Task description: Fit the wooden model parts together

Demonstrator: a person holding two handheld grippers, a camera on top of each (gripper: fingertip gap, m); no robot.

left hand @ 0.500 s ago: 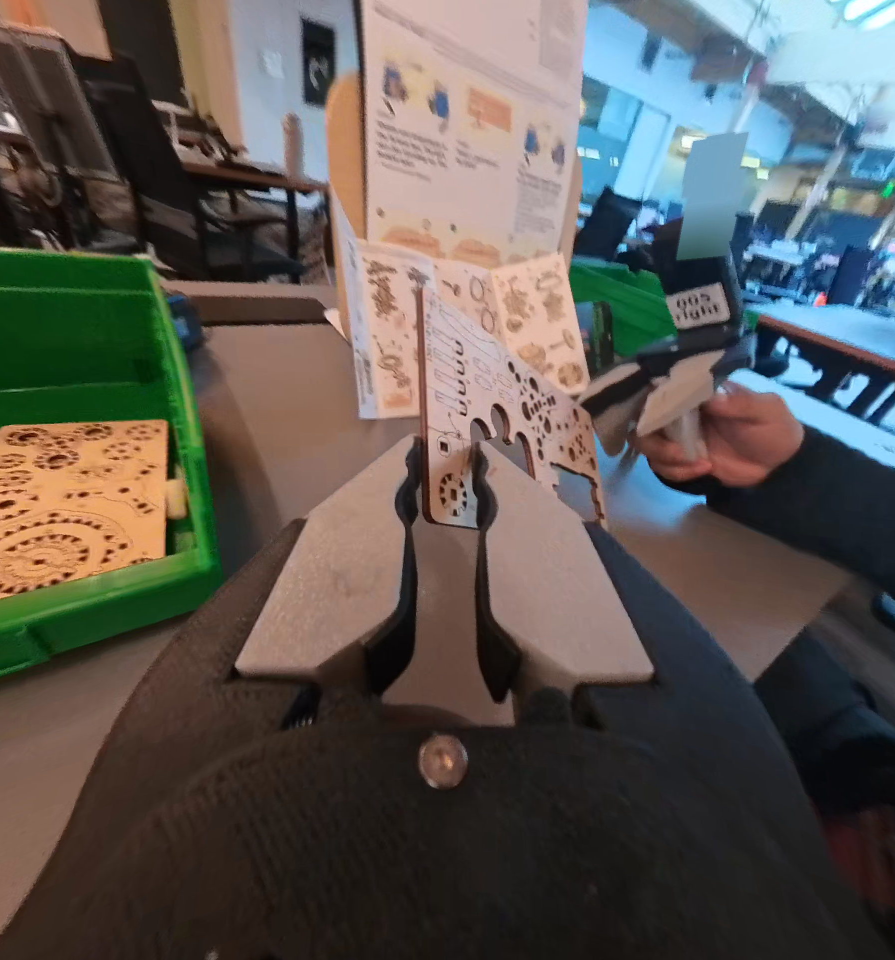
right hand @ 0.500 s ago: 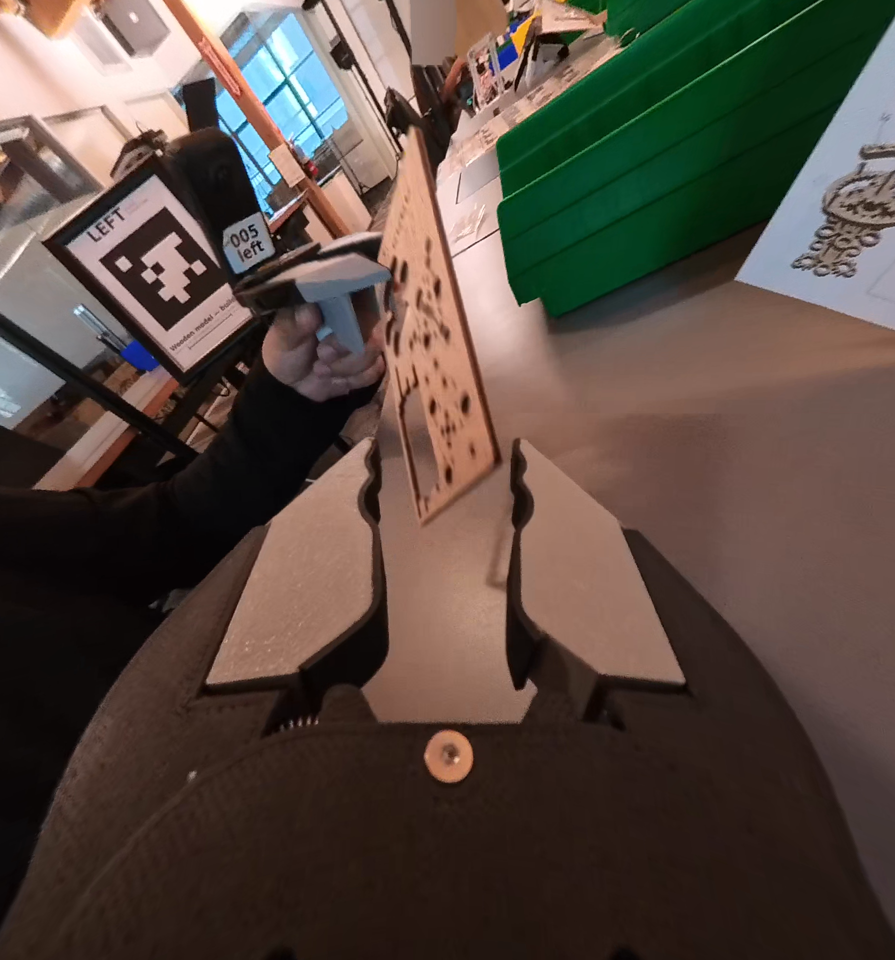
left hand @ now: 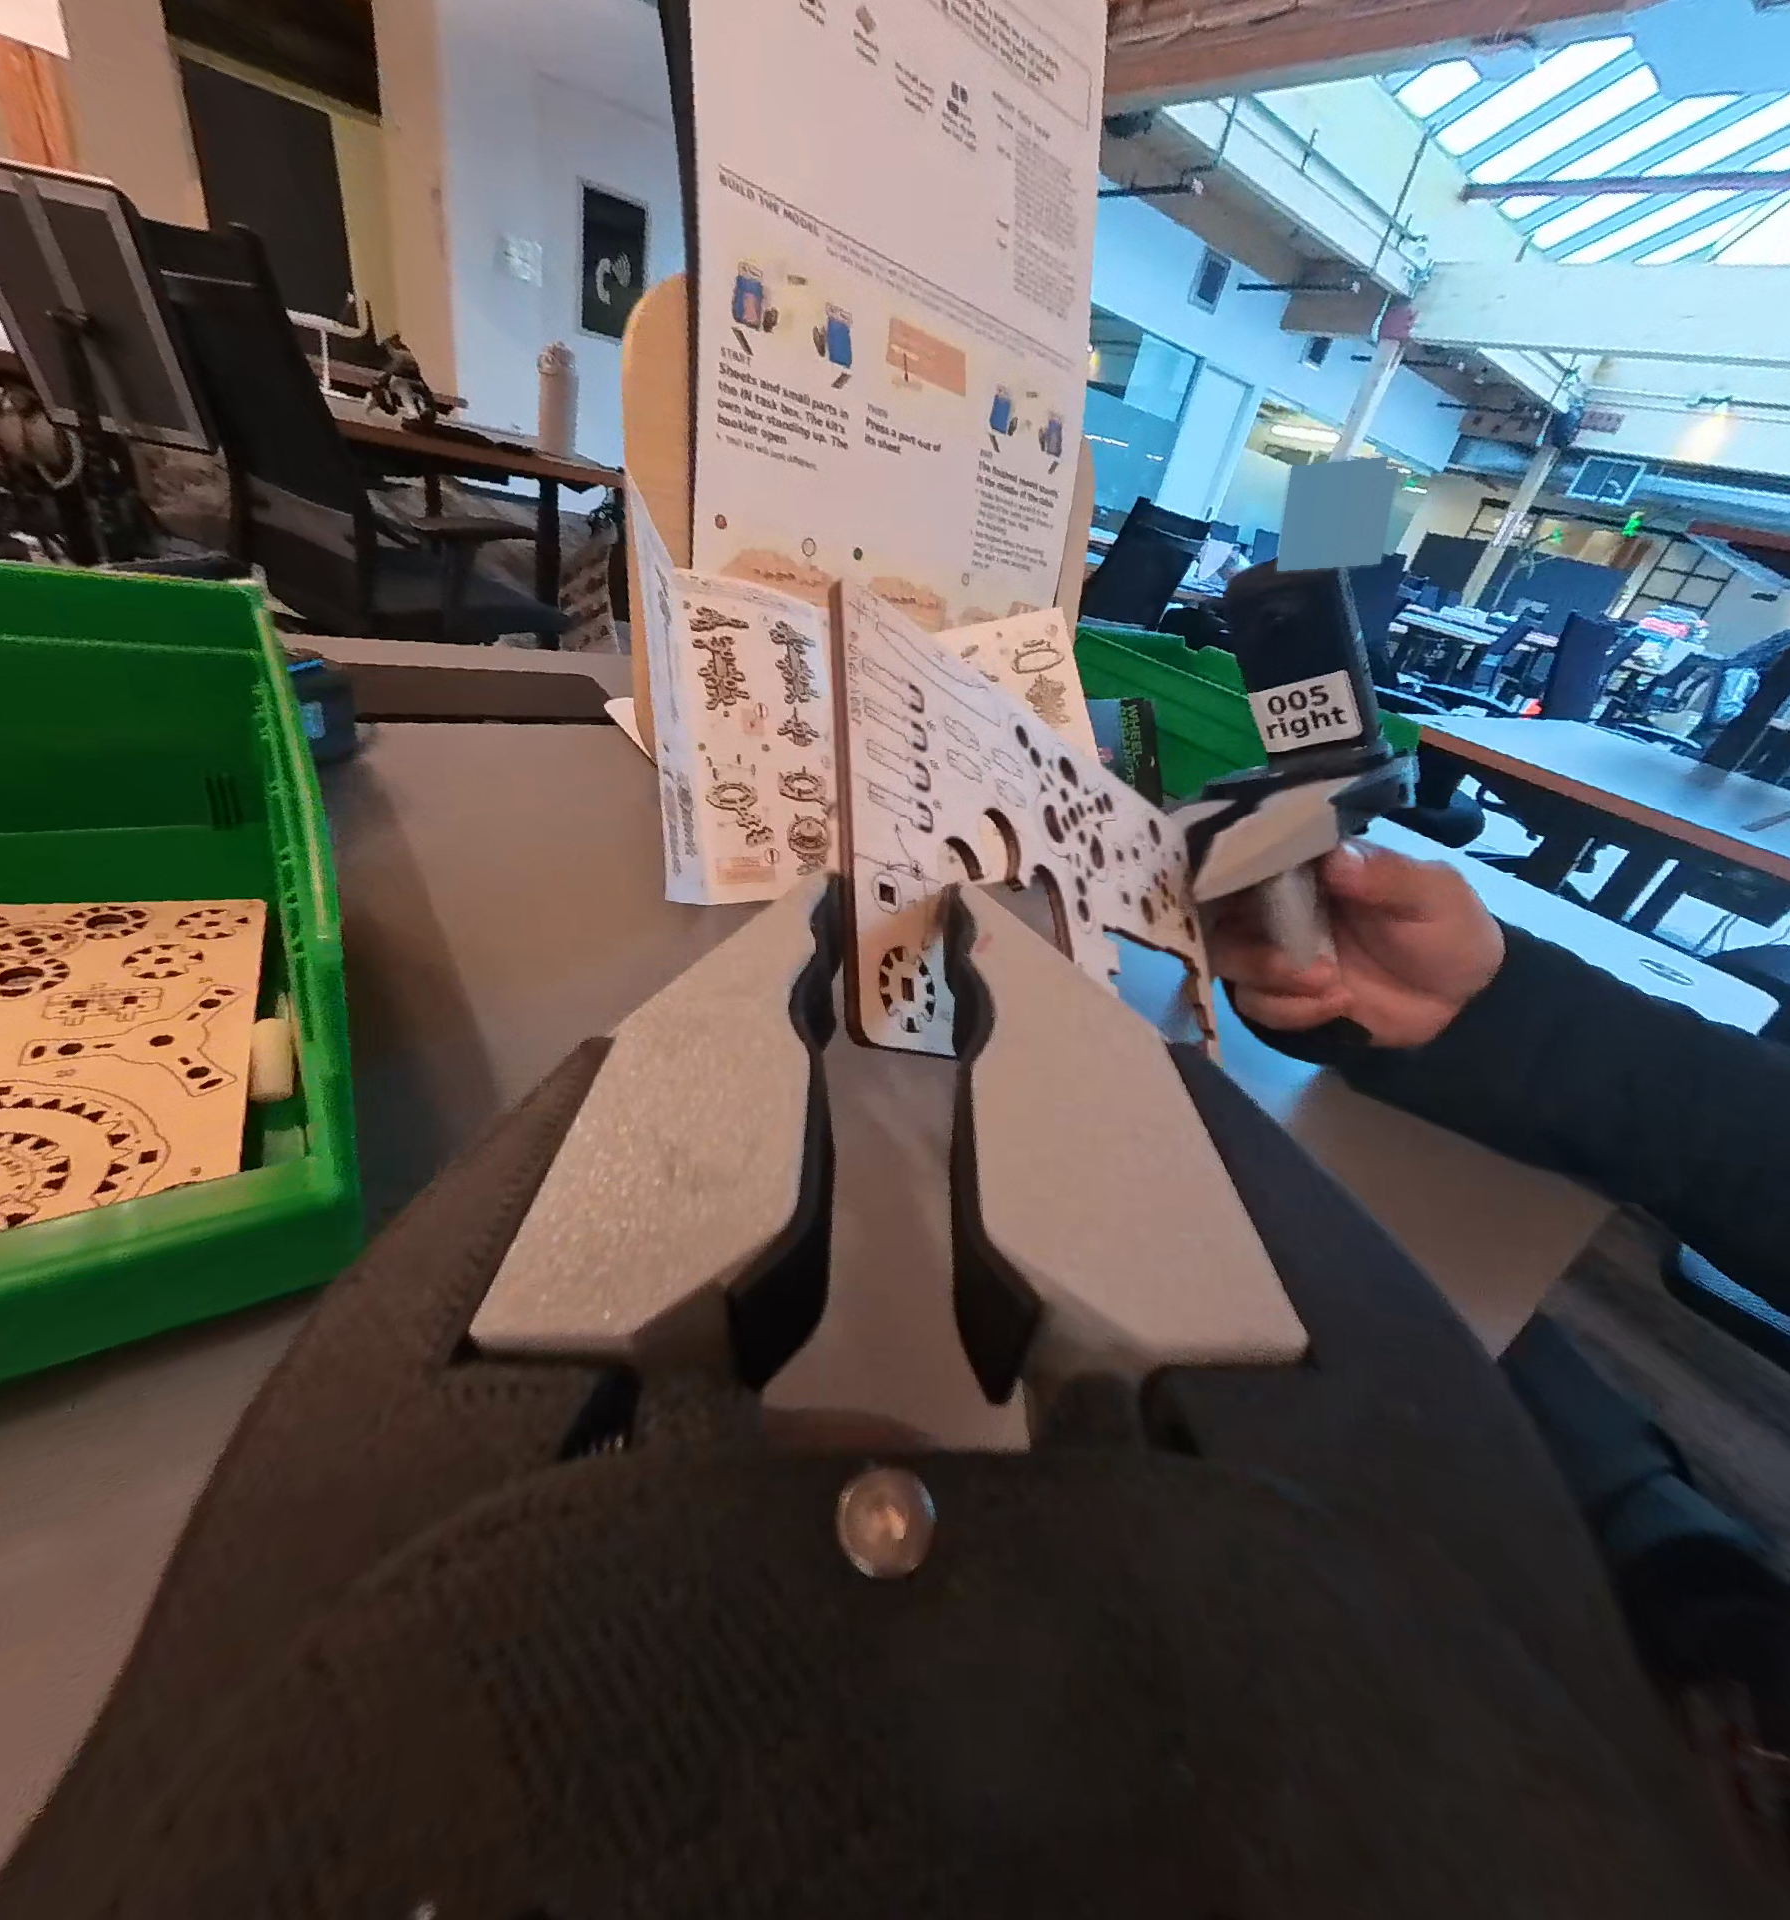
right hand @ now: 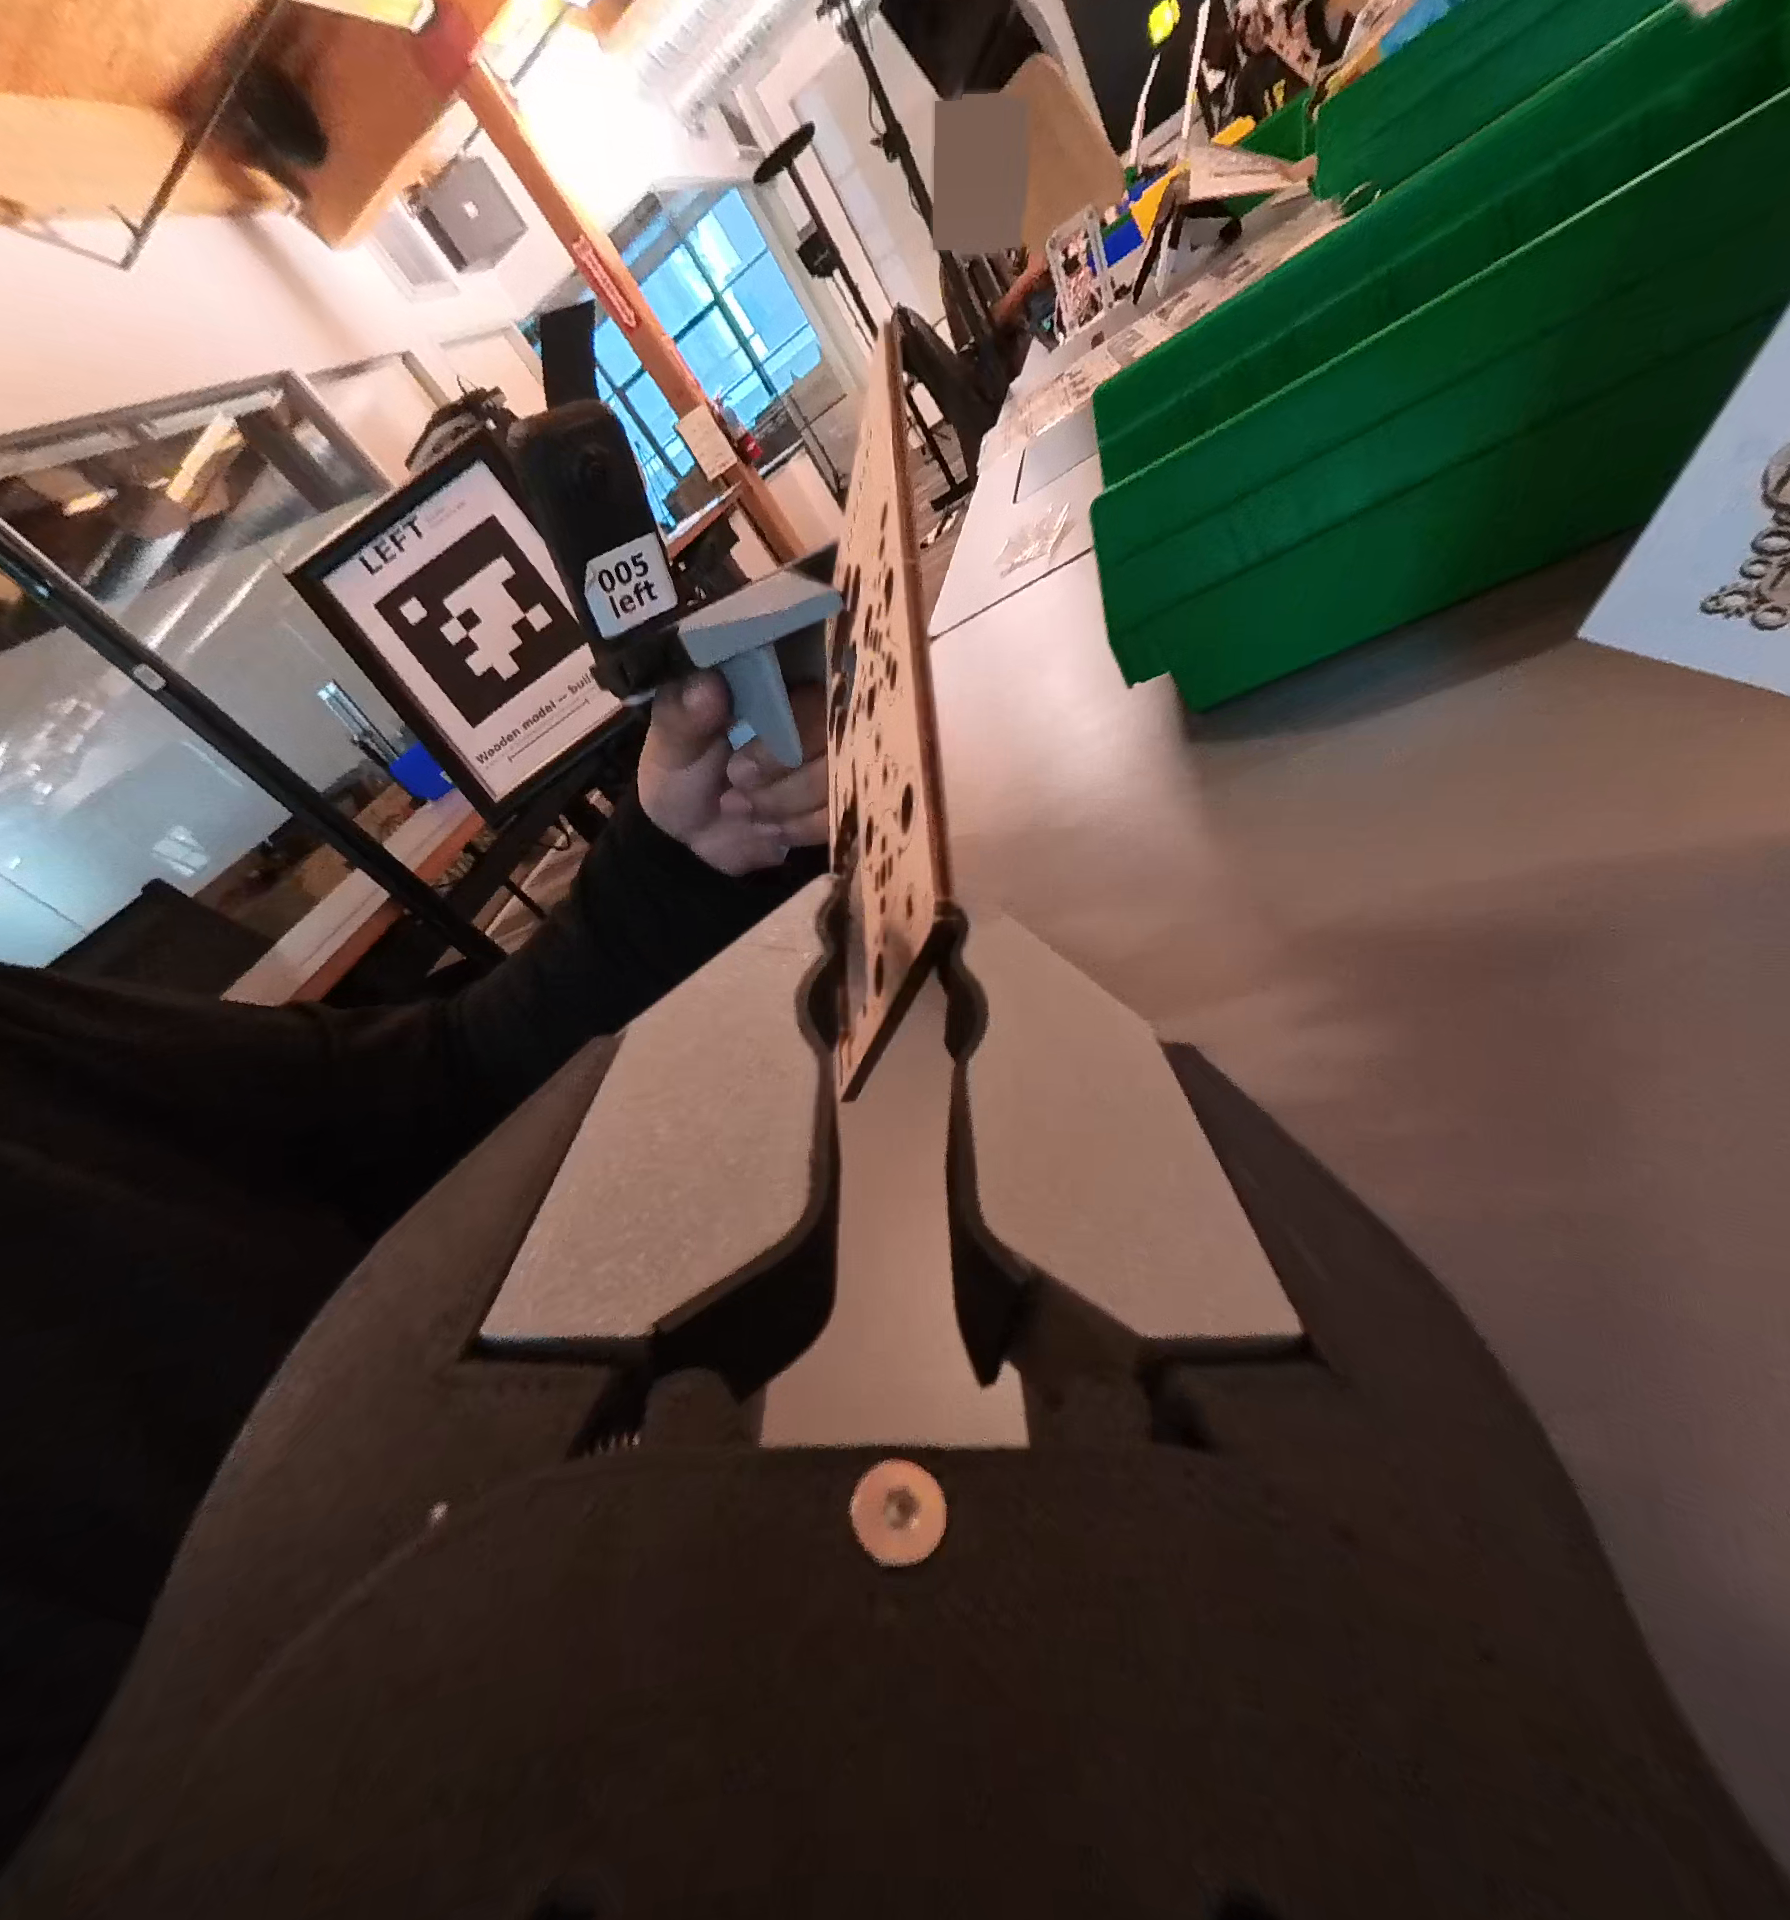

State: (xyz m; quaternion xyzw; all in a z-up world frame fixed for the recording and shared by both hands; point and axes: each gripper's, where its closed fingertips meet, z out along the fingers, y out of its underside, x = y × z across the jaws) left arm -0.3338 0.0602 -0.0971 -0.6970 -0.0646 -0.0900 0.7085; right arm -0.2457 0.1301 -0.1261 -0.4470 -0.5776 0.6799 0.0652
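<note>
Plywood sheet [left hand: 984, 821], pale, laser-cut with holes and slots, stands on edge; I see my 2 grippers, left [left hand: 896, 935] and right [right hand: 886, 935], pinching opposite ends.

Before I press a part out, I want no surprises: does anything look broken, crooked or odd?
Nothing stands out. The wooden sheet stands on edge, clamped at opposite ends by both hand-held grippers; its holes are clean-edged cutouts, not damage.

bin [left hand: 247, 1226] left of booklet [left hand: 735, 748], sheet [left hand: 91, 1049] inside

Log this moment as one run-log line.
left gripper: shut on wooden sheet | right gripper: shut on wooden sheet, opposite end | sheet: on edge, above table
</note>
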